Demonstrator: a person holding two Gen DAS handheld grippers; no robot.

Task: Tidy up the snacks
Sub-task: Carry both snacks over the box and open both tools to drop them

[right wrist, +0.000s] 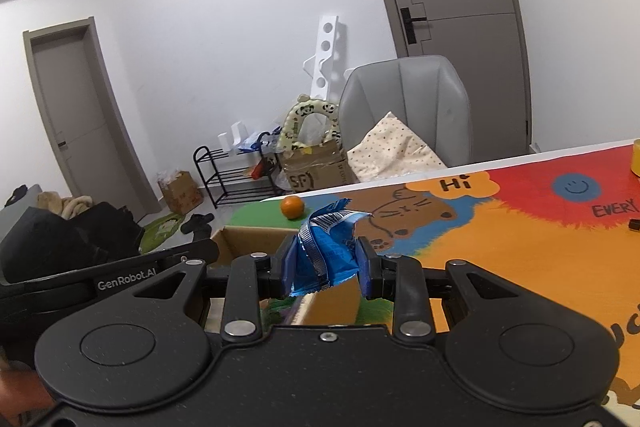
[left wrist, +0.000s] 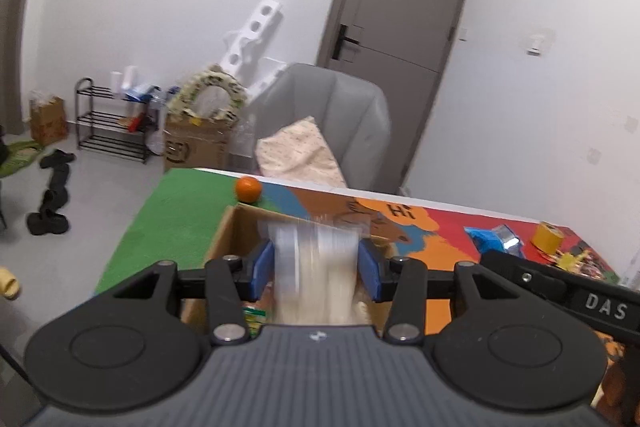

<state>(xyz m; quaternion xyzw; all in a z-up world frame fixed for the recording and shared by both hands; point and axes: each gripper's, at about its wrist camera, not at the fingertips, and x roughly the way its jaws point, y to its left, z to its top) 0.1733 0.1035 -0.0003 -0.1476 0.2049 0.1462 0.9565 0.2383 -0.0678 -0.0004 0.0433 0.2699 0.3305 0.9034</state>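
Right hand-held gripper (right wrist: 325,263): blue wrapper (right wrist: 326,251)

"DAS" in white on the right tongs' black arm (left wrist: 600,307); "GenRobot.AI" on the left tongs' arm (right wrist: 124,277). On the table mat (right wrist: 520,247): "Hi" in an orange cloud (right wrist: 452,183), then "EVERY", cut off. "SF" on the cardboard box (right wrist: 316,173) on the floor.

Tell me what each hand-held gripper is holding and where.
Left hand-held gripper: clear snack packet, by its sides. Right hand-held gripper: blue wrapper, around its middle.
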